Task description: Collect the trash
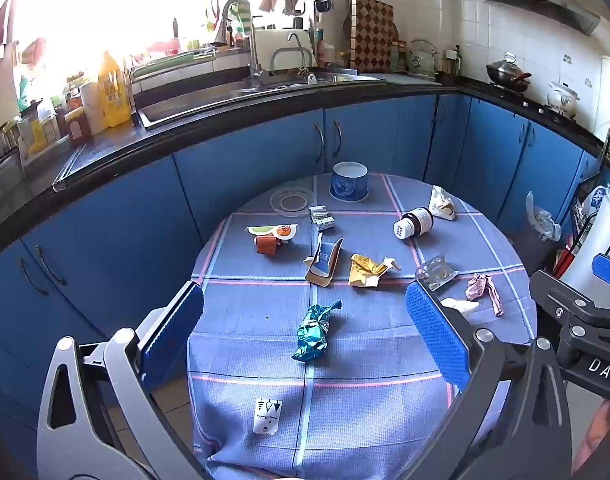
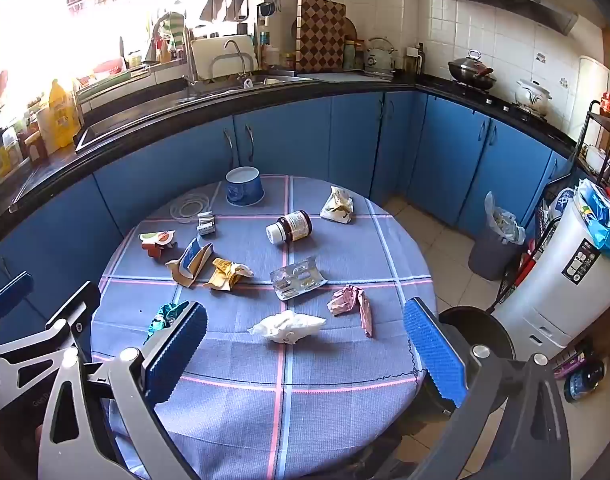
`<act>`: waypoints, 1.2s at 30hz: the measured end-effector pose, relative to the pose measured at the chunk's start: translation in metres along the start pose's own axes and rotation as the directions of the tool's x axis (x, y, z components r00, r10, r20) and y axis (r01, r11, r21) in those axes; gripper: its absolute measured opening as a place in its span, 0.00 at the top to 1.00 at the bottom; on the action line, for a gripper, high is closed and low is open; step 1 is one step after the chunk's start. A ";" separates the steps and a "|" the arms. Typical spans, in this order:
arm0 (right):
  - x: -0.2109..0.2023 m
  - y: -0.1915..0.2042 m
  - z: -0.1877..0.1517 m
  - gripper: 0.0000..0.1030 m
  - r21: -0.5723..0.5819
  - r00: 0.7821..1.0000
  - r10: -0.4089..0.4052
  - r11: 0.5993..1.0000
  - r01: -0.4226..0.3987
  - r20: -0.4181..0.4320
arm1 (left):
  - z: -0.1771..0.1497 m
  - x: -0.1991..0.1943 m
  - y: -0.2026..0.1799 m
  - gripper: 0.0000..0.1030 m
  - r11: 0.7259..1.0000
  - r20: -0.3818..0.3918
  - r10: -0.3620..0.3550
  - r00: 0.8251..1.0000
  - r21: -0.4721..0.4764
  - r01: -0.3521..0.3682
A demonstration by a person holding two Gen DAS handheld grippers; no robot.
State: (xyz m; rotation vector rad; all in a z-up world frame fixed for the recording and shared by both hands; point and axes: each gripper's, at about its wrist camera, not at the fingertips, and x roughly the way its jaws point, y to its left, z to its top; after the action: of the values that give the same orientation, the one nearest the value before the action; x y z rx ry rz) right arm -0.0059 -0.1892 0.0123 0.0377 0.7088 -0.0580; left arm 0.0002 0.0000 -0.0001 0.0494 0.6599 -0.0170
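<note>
Trash on tablecloth, untouched.

On the table: one blue cup, one pill bottle, one blister pack, about eight crumpled wrappers.

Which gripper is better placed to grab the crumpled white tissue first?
The right gripper. The white tissue lies directly between its open fingers, while in the left wrist view the tissue peeks out beside the left gripper, which frames the teal wrapper instead.
</note>
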 end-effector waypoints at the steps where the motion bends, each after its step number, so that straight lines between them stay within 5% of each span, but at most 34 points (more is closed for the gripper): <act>1: 0.000 0.000 0.000 0.07 0.000 1.000 -0.001 1.000 0.001 0.000 | 0.000 0.000 0.000 0.03 1.000 0.000 -0.002 1.000 -0.002 0.002; 36: -0.002 0.001 0.001 0.07 0.002 1.000 0.001 1.000 -0.001 0.004 | 0.004 -0.008 -0.008 0.03 1.000 0.018 -0.008 1.000 0.011 0.007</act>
State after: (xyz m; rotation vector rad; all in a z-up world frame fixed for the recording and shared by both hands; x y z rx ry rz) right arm -0.0071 -0.1885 0.0145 0.0395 0.7047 -0.0578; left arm -0.0042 -0.0084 0.0074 0.0567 0.6424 -0.0281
